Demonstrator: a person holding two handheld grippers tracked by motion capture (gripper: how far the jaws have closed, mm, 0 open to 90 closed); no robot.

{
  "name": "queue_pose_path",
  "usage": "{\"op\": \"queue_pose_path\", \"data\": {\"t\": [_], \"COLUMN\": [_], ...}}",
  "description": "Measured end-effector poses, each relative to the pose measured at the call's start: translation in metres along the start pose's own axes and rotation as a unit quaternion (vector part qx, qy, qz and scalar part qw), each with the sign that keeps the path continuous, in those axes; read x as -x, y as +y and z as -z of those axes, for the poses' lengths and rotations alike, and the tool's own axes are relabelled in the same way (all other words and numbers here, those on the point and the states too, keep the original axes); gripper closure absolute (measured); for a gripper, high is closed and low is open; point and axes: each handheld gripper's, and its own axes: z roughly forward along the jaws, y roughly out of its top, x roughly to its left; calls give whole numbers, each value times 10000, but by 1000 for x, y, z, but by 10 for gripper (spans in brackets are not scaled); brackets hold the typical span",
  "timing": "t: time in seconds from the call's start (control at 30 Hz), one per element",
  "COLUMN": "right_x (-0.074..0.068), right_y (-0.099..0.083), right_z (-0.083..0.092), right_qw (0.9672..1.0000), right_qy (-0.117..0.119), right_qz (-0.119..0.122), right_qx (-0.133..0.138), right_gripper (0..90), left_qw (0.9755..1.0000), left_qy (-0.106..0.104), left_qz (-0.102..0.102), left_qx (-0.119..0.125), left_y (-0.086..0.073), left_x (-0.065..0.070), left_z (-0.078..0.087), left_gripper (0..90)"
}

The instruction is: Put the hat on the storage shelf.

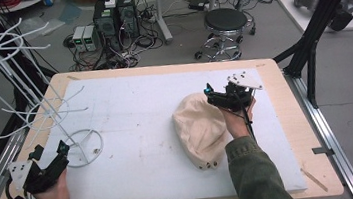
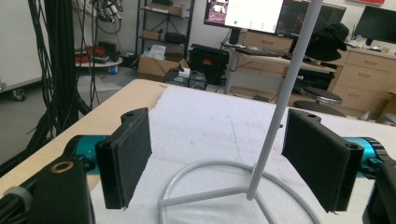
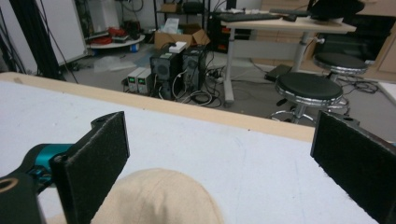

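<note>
Beige cap (image 1: 199,129) flat on white mat (image 1: 137,129), right of centre, well apart from white wire rack (image 1: 29,103) at the mat's left edge. Right gripper (image 1: 224,95) at the cap's far right edge, hand (image 1: 237,120) just behind it on the cap's right side. In the right gripper view, jaws spread wide, cap crown (image 3: 159,196) low between them, nothing pinched; contact with fabric cannot be told. Left gripper (image 1: 52,156) near the rack's round base ring (image 1: 87,147), on its left side. In the left gripper view, jaws spread, rack pole (image 2: 280,107) standing between them, closer to the right-hand pad, not touching either.
</note>
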Motion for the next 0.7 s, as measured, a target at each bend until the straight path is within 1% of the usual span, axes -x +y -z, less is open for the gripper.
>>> {"op": "queue_pose_path", "data": {"t": [0.03,0.07,0.1,0.2,0.23,0.27,0.33,0.47,0.6,0.67,0.7], "right_x": [0,-1,-1,0,0,0,1,1,0,-1,-1], "right_y": [0,-2,-2,-7,-7,-10,-13,-20,-24,-29,-30], "right_z": [0,-5,-5,-13,-13,-16,-20,-28,-33,-39,-41], "right_qw": [10000,9999,9999,9995,9995,9991,9987,9965,9953,9929,9919], "right_qy": [0,45,45,94,94,128,139,213,269,322,327], "right_qz": [0,-13,-13,21,21,14,30,46,107,193,197], "right_qx": [0,-121,-121,-291,-291,-393,-499,-808,-919,-1132,-1215], "right_gripper": [33,32,32,33,33,33,33,33,32,33,34], "left_qw": [10000,10000,10000,10000,10000,10000,10000,10000,10000,10000,10000], "left_qy": [0,1,-3,8,8,6,4,3,1,2,2], "left_qz": [0,23,50,50,50,51,49,54,60,61,61], "left_qx": [0,-1,2,10,10,8,9,10,-2,13,13], "left_y": [0,0,0,0,0,0,-1,-1,0,0,0], "left_x": [0,0,0,-1,-1,-1,-1,-1,-1,-1,-1], "left_z": [0,0,0,0,0,0,0,0,0,0,0], "left_gripper": [238,238,238,238,238,238,238,238,237,238,238]}}
